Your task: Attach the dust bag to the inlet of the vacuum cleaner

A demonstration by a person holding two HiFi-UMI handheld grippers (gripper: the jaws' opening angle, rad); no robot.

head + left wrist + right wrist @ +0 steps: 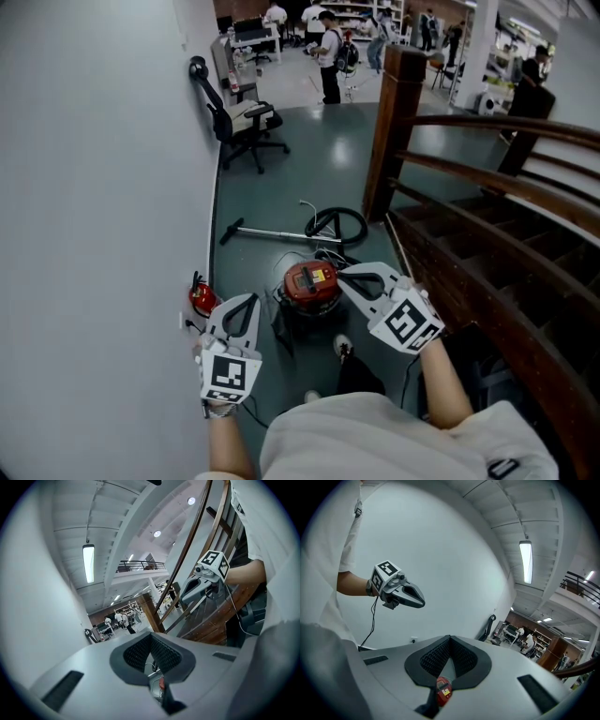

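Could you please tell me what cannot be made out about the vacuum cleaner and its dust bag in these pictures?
- Dust bag: in the head view, the dark items beside the vacuum cleaner are too small to name.
- Inlet: the head view shows only the red top from above, and the right gripper overlaps its right side.
- Both gripper views: the closed jaws hide all but a red sliver of it.

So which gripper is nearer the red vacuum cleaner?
Right. The right gripper hangs over the right edge of the vacuum cleaner; the left gripper is off to its left, clearly apart.
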